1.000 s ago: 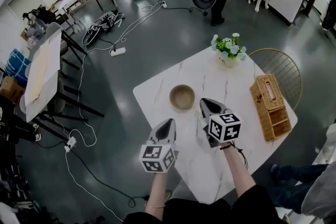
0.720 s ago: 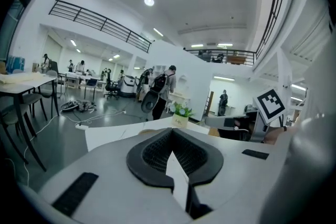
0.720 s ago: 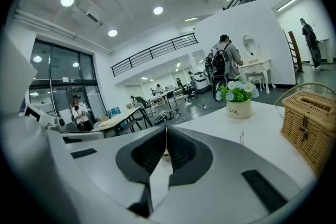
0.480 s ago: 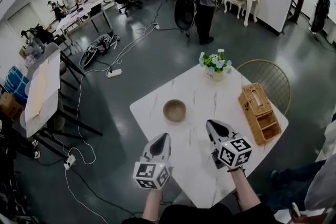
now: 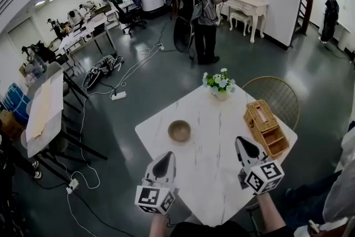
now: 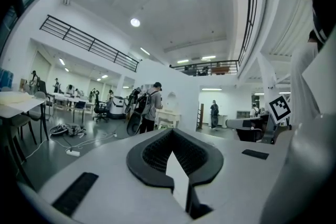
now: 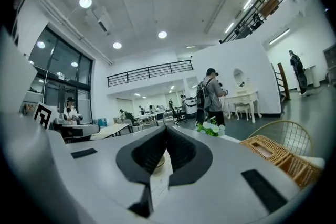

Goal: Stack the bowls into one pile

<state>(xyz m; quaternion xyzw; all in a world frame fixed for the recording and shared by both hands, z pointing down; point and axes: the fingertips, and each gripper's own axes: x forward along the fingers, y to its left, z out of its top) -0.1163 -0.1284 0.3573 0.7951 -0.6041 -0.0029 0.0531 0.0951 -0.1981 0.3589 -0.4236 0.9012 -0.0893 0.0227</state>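
Observation:
One tan pile of bowls (image 5: 179, 130) stands on the white marble table (image 5: 213, 161), left of its middle. My left gripper (image 5: 166, 156) is held up near the table's front edge, short of the bowls and apart from them, shut and empty. In the left gripper view the left gripper (image 6: 171, 131) points out level over the room, jaws together. My right gripper (image 5: 242, 142) hovers at the front right, also shut with nothing in it. In the right gripper view the right gripper (image 7: 167, 127) has the bowls (image 7: 157, 161) showing low behind its closed jaws.
A pot of flowers (image 5: 218, 85) stands at the table's far edge, a wicker box (image 5: 265, 126) at its right side. A gold wire chair (image 5: 277, 96) stands behind the table. A person with a backpack (image 5: 205, 8) stands beyond, with cables (image 5: 119, 95) on the floor.
Both grippers have drawn back from the bowls toward me and risen. The right one has also swung out to the right. The view has tipped up to take in more of the room.

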